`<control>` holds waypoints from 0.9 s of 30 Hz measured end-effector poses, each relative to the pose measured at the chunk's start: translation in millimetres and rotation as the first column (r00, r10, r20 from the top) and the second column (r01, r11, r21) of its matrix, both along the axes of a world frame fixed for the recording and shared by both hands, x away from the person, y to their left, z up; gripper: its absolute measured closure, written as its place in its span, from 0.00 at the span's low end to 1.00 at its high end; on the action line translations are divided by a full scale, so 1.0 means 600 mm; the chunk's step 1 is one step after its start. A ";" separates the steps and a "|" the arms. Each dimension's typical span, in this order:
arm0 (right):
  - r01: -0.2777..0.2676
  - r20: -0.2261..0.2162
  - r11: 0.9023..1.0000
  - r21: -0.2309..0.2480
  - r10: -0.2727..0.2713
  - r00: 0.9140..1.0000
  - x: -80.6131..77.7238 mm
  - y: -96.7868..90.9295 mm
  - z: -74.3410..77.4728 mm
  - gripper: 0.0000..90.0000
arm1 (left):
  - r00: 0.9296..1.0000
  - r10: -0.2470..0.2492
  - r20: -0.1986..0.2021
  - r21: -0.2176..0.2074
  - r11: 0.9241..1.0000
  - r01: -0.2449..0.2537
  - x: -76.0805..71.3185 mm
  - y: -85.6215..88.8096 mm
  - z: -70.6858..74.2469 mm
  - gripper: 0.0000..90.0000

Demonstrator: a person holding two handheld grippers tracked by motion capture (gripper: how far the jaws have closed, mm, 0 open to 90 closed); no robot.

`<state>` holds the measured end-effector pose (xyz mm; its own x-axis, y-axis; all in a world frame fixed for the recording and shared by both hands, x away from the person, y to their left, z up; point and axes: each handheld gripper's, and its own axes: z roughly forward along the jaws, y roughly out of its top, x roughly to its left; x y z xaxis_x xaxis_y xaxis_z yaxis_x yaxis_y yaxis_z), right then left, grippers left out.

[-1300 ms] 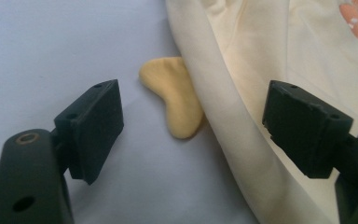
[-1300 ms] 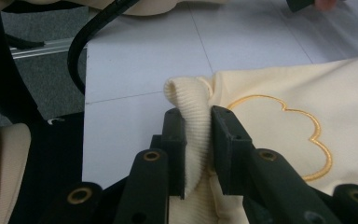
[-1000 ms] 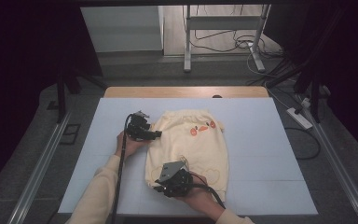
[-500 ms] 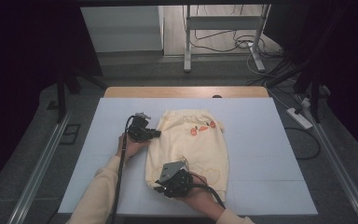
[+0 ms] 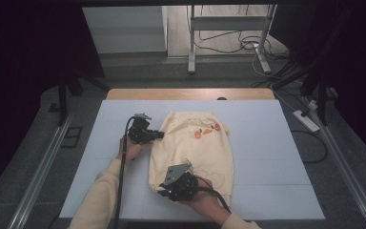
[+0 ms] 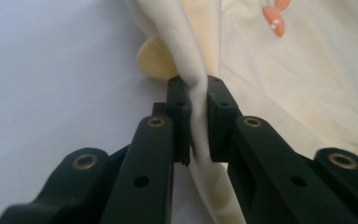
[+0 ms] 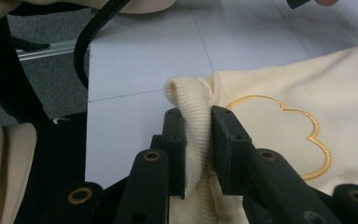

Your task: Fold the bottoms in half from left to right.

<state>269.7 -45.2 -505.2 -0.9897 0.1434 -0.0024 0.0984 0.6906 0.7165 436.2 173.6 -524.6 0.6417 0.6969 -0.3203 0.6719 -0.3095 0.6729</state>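
Observation:
A cream sweatshirt (image 5: 195, 152) with orange carrot embroidery (image 5: 207, 131) lies flat on the white table (image 5: 271, 157). My left gripper (image 5: 160, 135) sits at the garment's left edge, about halfway up. In the left gripper view the left gripper (image 6: 199, 116) is shut on a raised fold of the cream fabric (image 6: 200, 56). My right gripper (image 5: 162, 191) is at the near left corner of the garment. In the right gripper view the right gripper (image 7: 198, 140) is shut on the ribbed hem (image 7: 189, 100), beside a gold cloud outline stitched on the sweatshirt (image 7: 270, 135).
The table's wooden back edge (image 5: 190, 94) lies beyond the white surface. A power strip (image 5: 306, 120) and cables lie on the floor at the right. A metal rail (image 5: 38, 176) runs along the left. The left gripper's cable (image 5: 121, 181) trails over the forearm.
The garment's upper left edge beside the left gripper looks drawn in slightly. Both hands have stayed almost where they were.

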 end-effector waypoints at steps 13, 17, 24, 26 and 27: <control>0.003 0.006 1.000 0.017 -0.004 1.000 0.001 -0.004 0.011 0.84 | 1.000 0.002 0.029 -0.064 0.998 0.000 -0.008 0.009 0.025 0.91; 0.003 0.012 1.000 0.019 -0.003 1.000 0.001 -0.007 0.014 0.84 | 0.999 0.000 0.033 -0.068 0.998 0.003 -0.010 0.009 0.029 0.91; 0.004 0.012 1.000 0.021 -0.004 1.000 0.001 -0.009 0.017 0.84 | 0.999 -0.001 0.033 -0.074 0.997 0.003 -0.010 0.010 0.031 0.91; 0.003 0.013 1.000 0.021 -0.004 1.000 0.001 -0.009 0.017 0.84 | 0.999 -0.002 0.033 -0.077 0.997 0.004 -0.010 0.011 0.032 0.91; 0.003 0.013 1.000 0.023 -0.004 1.000 0.001 -0.009 0.017 0.84 | 0.999 -0.002 0.034 -0.078 0.997 0.005 -0.010 0.011 0.032 0.91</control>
